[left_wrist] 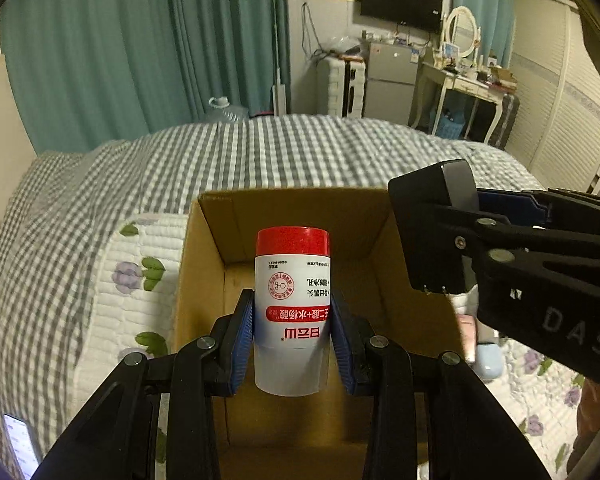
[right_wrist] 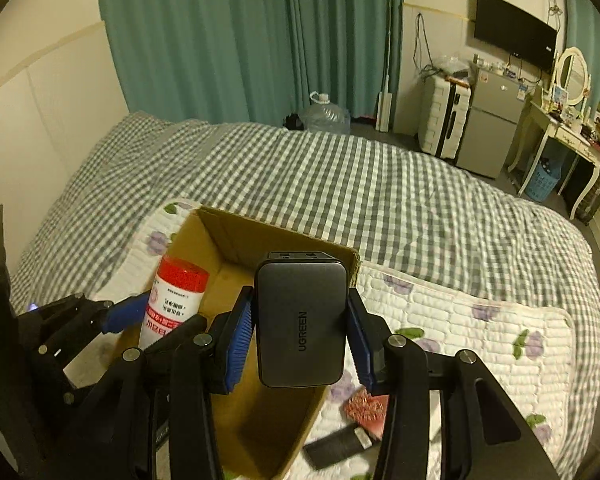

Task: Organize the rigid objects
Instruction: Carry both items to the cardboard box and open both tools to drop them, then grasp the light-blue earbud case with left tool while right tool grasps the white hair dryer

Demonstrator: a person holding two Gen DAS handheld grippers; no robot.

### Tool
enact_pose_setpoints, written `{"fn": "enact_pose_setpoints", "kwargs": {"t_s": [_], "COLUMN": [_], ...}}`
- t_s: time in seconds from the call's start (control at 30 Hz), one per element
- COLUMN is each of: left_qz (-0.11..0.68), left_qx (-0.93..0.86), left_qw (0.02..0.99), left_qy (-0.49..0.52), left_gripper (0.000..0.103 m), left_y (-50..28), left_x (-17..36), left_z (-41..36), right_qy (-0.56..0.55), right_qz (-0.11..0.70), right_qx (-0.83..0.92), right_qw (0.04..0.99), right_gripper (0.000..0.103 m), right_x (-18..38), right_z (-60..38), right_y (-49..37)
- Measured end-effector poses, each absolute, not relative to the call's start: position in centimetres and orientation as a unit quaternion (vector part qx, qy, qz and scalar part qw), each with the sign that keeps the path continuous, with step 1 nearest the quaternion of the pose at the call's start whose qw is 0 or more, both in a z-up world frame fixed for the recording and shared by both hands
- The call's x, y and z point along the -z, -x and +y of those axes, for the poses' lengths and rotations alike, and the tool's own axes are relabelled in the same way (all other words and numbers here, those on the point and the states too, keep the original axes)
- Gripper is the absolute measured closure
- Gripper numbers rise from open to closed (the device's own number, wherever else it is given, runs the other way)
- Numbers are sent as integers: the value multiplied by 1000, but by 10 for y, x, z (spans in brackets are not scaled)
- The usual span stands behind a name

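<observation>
A white bottle with a red cap hangs over the open cardboard box, and my left gripper is shut on its sides. In the right wrist view my right gripper is shut on a dark grey charger block, held above the same cardboard box. The white bottle and the left gripper's blue pads show at the left there. From the left wrist view the charger block is at the box's right wall.
The box sits on a flowered white quilt over a grey checked bedspread. A red packet and a flat black item lie on the quilt right of the box. A lit phone lies at the left.
</observation>
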State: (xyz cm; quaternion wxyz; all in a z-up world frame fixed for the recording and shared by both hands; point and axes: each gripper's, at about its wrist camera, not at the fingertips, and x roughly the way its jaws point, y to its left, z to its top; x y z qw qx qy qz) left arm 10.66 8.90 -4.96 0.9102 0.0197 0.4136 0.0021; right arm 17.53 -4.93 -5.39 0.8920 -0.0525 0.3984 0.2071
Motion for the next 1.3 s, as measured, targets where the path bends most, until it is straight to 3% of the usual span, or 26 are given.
{"fn": "enact_pose_setpoints", "kwargs": {"t_s": [0.43,0.53,0.57,0.6,0.7,0.77,0.93,1.3], "left_qz": [441,448,449,447,440,435,408,365], "left_qx": [-11,-11,-12,-15,-15,-18,-5,21], "left_qw": [897,894,893,894,898,900,913,931], "left_qy": [-24,-19,-17,-14,-11,-12,4,-14], "left_gripper": [66,64,58,52,49,42,40,36], "left_y": [-116,-115,-115,-113,-107,-103,-84,-31], "left_x": [82,81,80,77,64,51,8,-56], "left_z": [94,93,94,94,93,89,75,3], "right_qy": [42,34,29,29,33,37,44,52], "right_qz": [434,442,434,425,408,393,355,303], "right_qx": [-207,-202,-202,-197,-187,-178,-154,-108], "right_qw": [876,873,877,883,893,901,921,945], "right_gripper": [61,61,61,57,37,34,18,11], "right_x": [104,103,100,93,74,57,11,-57], "right_z": [-41,-43,-46,-49,-61,-73,-111,-199], "right_y": [-201,-200,-199,-196,-191,-185,-158,-69]}}
